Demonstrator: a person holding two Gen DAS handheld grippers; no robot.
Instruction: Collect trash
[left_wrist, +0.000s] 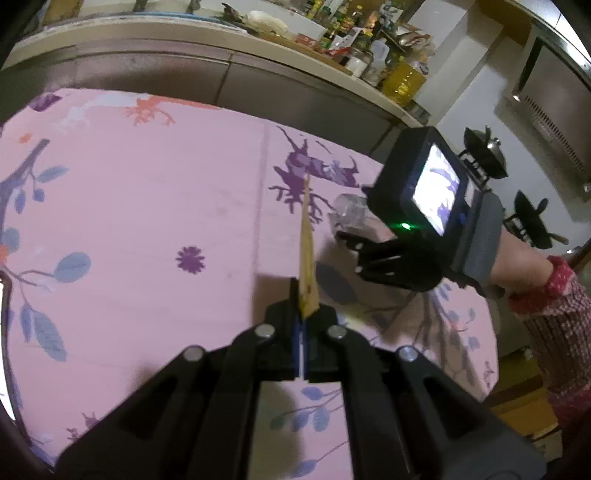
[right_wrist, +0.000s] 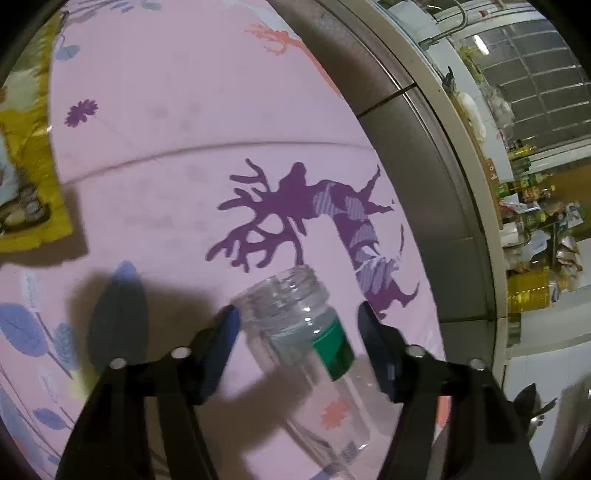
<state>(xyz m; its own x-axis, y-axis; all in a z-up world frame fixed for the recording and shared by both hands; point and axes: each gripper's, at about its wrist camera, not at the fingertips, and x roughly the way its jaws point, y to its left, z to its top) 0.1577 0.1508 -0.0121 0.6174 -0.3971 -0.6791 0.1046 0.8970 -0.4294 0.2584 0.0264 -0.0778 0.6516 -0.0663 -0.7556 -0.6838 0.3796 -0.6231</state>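
Observation:
My left gripper (left_wrist: 303, 314) is shut on a flat yellow wrapper (left_wrist: 307, 258) and holds it upright above the pink flowered cloth (left_wrist: 147, 206). The wrapper also shows in the right wrist view (right_wrist: 33, 147) at the far left. My right gripper (right_wrist: 298, 321) is open with its jaws on either side of a clear plastic bottle (right_wrist: 295, 314) that has a green label and no cap. The bottle lies on its side on the cloth. In the left wrist view the right gripper (left_wrist: 351, 240) reaches the bottle (left_wrist: 349, 212) from the right.
A kitchen counter (left_wrist: 221, 26) crowded with bottles and jars, among them a big yellow oil jug (left_wrist: 402, 79), runs behind the table. Dark cabinet fronts (right_wrist: 413, 155) stand just past the cloth's far edge. Black pans (left_wrist: 484, 151) sit on a stove at the right.

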